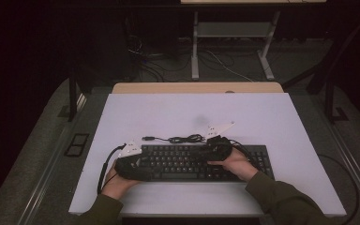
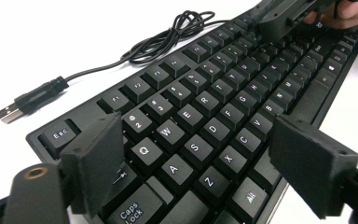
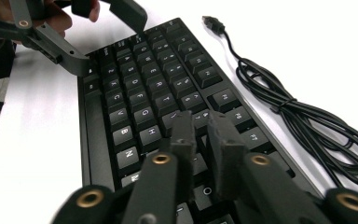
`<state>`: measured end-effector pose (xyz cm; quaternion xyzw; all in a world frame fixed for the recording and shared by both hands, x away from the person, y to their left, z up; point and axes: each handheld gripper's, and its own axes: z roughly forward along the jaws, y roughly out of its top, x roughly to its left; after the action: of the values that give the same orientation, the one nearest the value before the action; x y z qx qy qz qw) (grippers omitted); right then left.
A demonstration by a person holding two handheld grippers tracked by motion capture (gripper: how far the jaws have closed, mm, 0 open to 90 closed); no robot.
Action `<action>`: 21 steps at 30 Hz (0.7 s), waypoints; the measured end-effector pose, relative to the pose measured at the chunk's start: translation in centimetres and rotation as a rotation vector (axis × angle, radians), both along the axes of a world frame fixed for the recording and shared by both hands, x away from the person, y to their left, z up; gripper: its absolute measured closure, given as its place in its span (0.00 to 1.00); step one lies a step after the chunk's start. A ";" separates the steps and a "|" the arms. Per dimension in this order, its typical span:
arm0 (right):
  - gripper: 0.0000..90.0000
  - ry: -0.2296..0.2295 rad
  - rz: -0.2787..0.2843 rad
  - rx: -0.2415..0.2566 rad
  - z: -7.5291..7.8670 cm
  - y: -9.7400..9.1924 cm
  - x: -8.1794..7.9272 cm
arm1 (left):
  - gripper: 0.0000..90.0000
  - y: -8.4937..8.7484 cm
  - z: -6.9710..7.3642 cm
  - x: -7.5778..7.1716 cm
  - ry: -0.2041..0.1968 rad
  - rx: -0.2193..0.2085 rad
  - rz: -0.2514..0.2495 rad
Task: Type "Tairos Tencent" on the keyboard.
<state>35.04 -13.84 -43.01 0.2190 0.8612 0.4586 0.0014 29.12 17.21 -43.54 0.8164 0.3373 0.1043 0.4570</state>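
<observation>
A black keyboard (image 1: 187, 161) lies near the front of the white table (image 1: 192, 108), with its bundled cable (image 1: 183, 138) and USB plug just behind it. My left gripper (image 1: 140, 168) hovers over the keyboard's left end. In the left gripper view its jaws (image 2: 200, 158) stand wide apart above the A, S and Z keys (image 2: 214, 107), with nothing between them. My right gripper (image 1: 207, 152) sits over the keyboard's middle right. In the right gripper view its jaws (image 3: 200, 128) are almost together above the keys (image 3: 149, 93), holding nothing. The cable (image 3: 298, 116) lies to their right.
The USB plug (image 2: 14, 109) rests on bare table beyond the Esc corner. A wooden desk edge (image 1: 197, 87) borders the table's far side, and a white desk frame (image 1: 232, 33) and loose floor cables stand behind it. Wide bare table lies beyond the keyboard.
</observation>
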 end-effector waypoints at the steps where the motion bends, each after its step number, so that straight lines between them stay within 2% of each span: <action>1: 0.94 0.000 0.004 -0.003 0.0 0.0 0.0 | 0.17 0.0 0.0 0.0 -0.003 0.001 0.001; 5: 0.99 -0.002 0.020 -0.018 -0.1 0.2 -0.1 | 0.14 -0.1 0.0 0.0 -0.005 -0.001 -0.002; 14: 0.99 -0.004 0.035 -0.054 -0.4 0.5 -0.2 | 0.00 -0.3 -0.1 0.0 -0.014 -0.004 -0.004; 21: 0.99 -0.008 0.031 -0.072 -0.5 0.6 -0.3 | 0.00 -0.5 -0.1 -0.1 -0.004 0.006 -0.007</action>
<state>34.78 -13.22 -43.51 0.2035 0.8805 0.4281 0.0058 29.07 16.72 -43.64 0.8188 0.3329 0.1055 0.4556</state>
